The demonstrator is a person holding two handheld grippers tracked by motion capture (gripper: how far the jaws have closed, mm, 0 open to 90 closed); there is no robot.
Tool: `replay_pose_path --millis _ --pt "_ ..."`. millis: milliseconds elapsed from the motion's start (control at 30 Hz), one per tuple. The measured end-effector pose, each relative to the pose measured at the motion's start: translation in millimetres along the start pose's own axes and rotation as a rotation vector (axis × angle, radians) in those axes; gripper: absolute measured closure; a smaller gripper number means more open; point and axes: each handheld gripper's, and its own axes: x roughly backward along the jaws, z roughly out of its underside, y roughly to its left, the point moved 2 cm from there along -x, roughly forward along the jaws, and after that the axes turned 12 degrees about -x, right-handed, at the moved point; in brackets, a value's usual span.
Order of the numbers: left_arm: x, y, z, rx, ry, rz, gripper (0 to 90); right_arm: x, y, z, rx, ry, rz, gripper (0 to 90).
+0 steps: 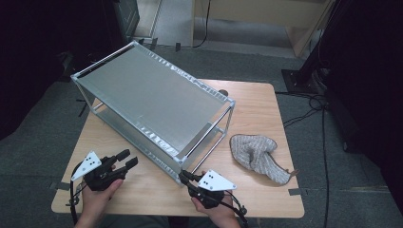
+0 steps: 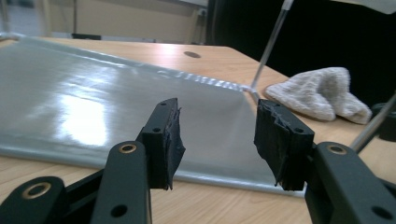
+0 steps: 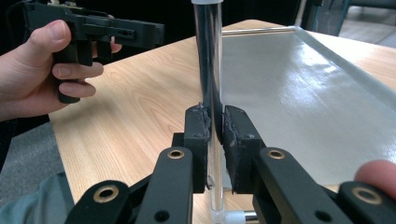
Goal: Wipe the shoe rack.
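Standing on the wooden table [image 1: 142, 190] is the largest thing here, a metal rack [image 1: 152, 99] with two shelves, set at an angle so that one corner comes toward the person. Its upper shelf is a flat grey sheet, and the lower shelf [image 2: 116, 112] lies just above the wood. At the near corner one thin upright post [image 3: 208, 70] joins both shelves; its long axis is vertical.

To the right of the rack, apart from it, a grey knitted cloth [image 1: 259, 154] lies crumpled on the table.

The right gripper [image 1: 186, 177] is at that near corner, and in the right gripper view its jaws are pressed onto the post from both sides, low on it, near the lower shelf. So the rack is already held there, straight ahead of this gripper. The right hand [image 1: 216, 211] holds the handle behind.

The left gripper [image 1: 127, 159] is near the long front side of the rack, not touching it. Its jaws are spread and nothing is between them. In the left gripper view the edge of the lower shelf runs across just ahead of them, almost level.

I judge that the right hand is nearer and has the grip, so a pull or a turn of the rack would go through this post. The left gripper needs only a short move forward to reach the shelf edge.
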Motion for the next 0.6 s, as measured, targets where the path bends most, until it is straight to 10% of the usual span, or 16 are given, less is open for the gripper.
replay_pose_path --millis 600 --pt "2.2 48.6 5.5 0.064 0.042 -0.227 47.7 50.3 -63.2 -2.4 -0.060 0.036 -0.009 82.6"
